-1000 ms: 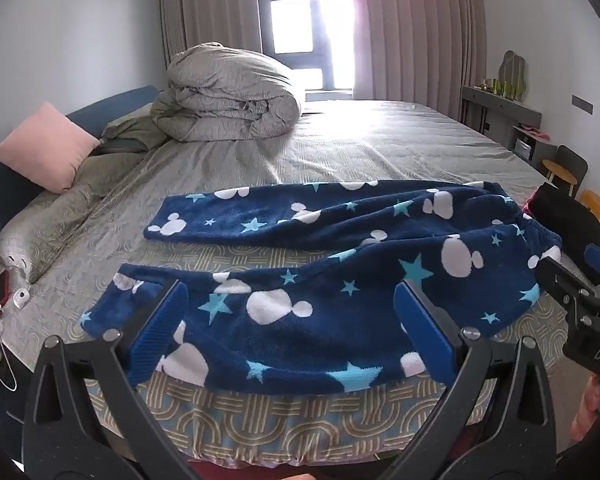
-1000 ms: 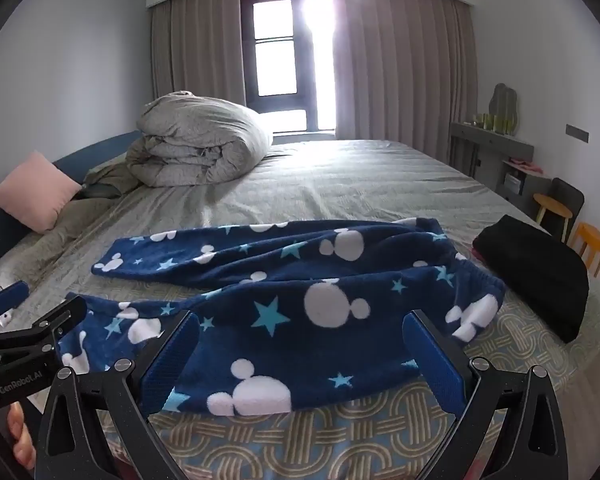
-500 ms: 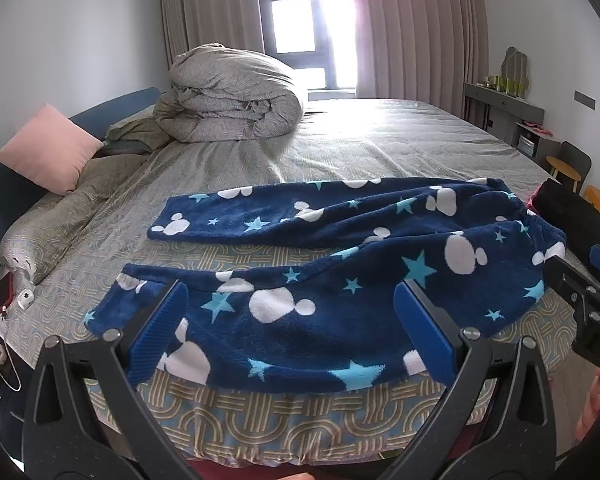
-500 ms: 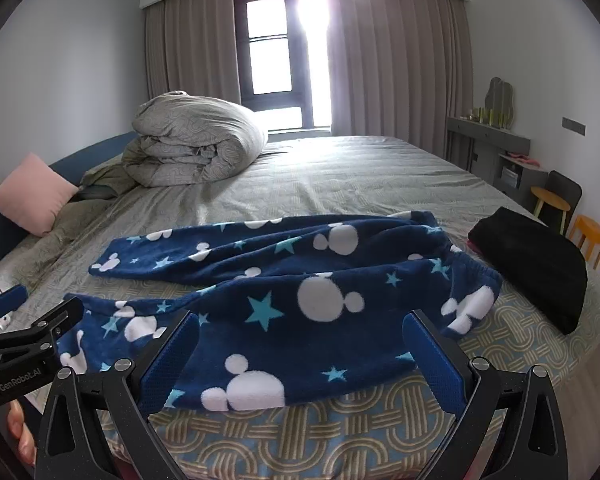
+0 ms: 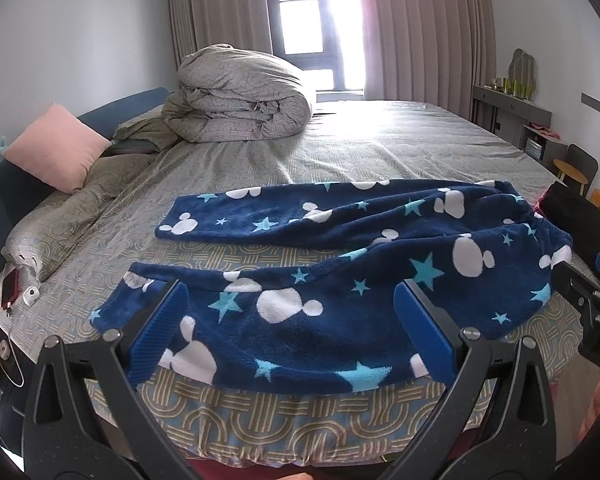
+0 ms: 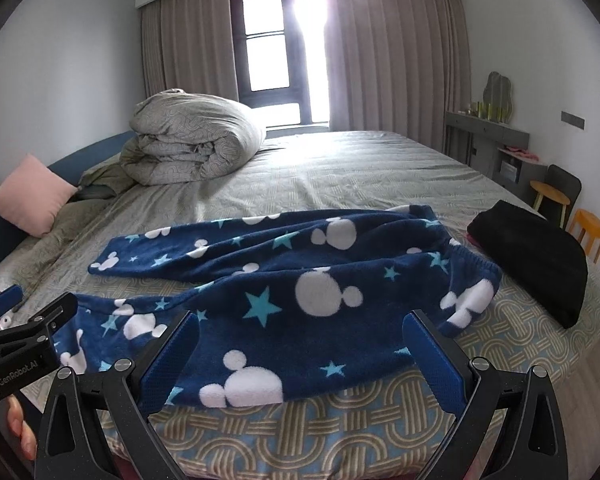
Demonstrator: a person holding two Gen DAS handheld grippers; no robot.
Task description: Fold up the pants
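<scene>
the navy fleece pants with white mouse heads and blue stars (image 5: 340, 280) lie spread across the lower middle of both views, on the patterned grey bed (image 5: 380, 152); they look soft, light and limp, best pinched at a cuff or the waistband. left gripper (image 5: 292, 332) and right gripper (image 6: 300, 356) are both spread wide, holding nothing

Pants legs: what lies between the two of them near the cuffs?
Only bare patterned bedsheet shows in the gap between the legs of the pants, clearest in the left wrist view.
</scene>
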